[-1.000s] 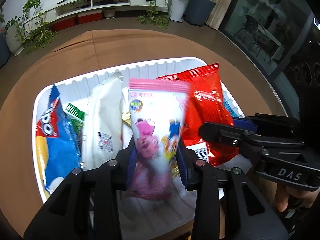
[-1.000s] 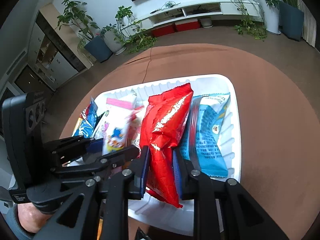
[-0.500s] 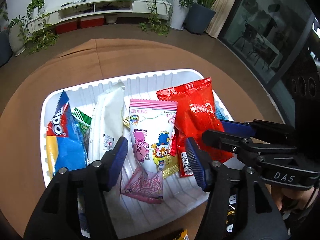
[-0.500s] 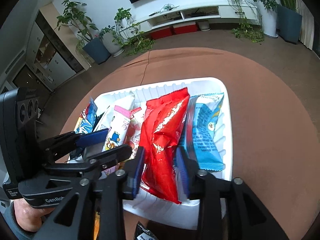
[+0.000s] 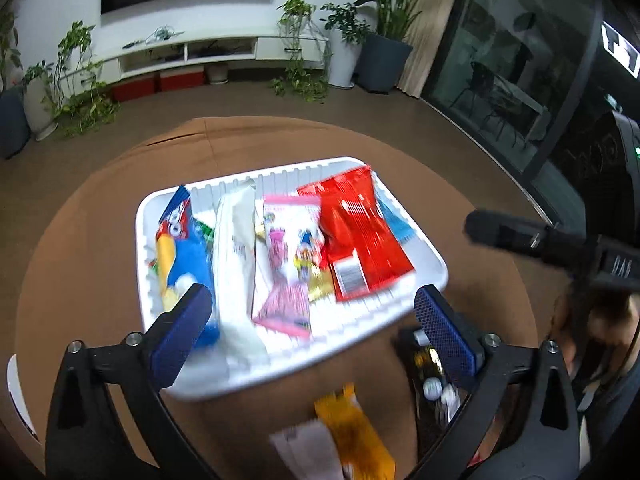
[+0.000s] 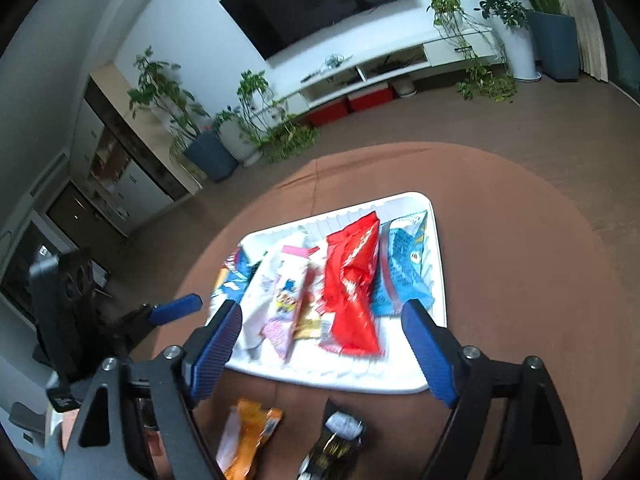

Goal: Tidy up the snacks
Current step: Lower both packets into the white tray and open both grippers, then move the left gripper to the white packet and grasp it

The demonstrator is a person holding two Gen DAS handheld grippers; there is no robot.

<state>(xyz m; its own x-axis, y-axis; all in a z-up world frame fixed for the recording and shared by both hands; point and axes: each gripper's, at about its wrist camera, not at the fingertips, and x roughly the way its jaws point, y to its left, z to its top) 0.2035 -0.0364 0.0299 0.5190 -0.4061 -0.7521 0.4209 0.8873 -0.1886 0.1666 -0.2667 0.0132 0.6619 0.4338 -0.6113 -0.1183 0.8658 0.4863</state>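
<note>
Left gripper: held wide open, empty.
Right gripper: likewise.
Snacks: five-odd packs ranged in tray; orange pack, black pack outside.
Advice: orange pack to be pinched mid-body.

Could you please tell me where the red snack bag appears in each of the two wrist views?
Left wrist: the red snack bag lies right of centre, in the right part of the white tray.
Right wrist: the same bag lies near the centre, just left of the light blue bag.
Shared landmark: the pink cartoon packet on the red bag's left.
</note>
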